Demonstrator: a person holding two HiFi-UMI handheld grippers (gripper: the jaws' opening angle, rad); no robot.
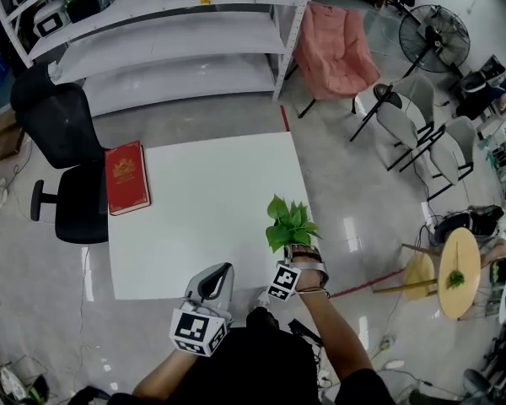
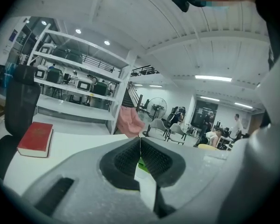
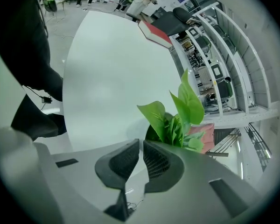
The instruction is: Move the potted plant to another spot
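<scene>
Two tools show at the near edge of the white desk [image 1: 202, 209], each held in one of the person's hands. The right tool [image 1: 304, 260] sits at the potted plant [image 1: 291, 222], which stands by the desk's right edge, close to its near corner. In the right gripper view this tool's [image 3: 141, 143] jaws are drawn in to a thin slit and appear to pinch the pot's rim, one jaw on the dark inner side and the other outside, with the green leaves [image 3: 177, 120] rising just beyond the tips. The left tool [image 1: 219, 270] is beside it at the desk's near edge; its own view shows the jaws [image 2: 140, 141] meeting at the tips with nothing held. A red book [image 1: 126, 177] lies at the desk's far left edge, well apart from the plant, next to a black office chair [image 1: 63, 159].
</scene>
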